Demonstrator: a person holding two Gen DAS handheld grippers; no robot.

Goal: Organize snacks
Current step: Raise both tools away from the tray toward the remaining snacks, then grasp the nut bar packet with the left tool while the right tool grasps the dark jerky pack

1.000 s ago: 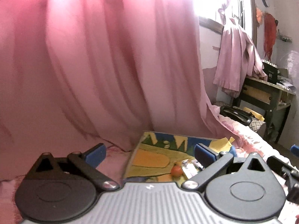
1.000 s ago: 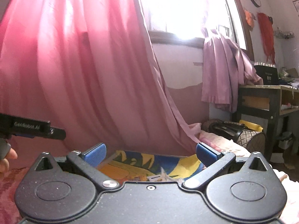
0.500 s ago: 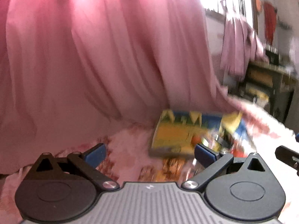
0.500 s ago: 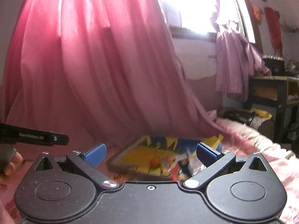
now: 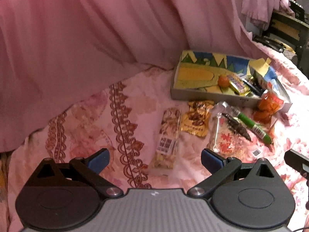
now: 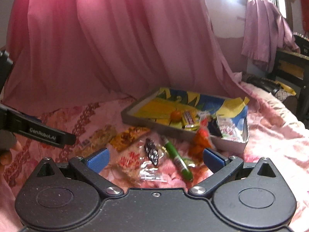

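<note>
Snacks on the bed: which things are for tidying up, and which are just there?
For the job:
long snack packet
gold packet
clear packet
green stick snack
orange packet
colourful box

Just there:
pink curtain
flowery bedcover
dark desk

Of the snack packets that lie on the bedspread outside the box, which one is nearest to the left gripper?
The long clear packet with the white barcode label; it reaches furthest toward the left gripper, between its open jaws.

"GenRobot.AI" stands in pale letters on the left tongs [image 6: 97, 159].
</note>
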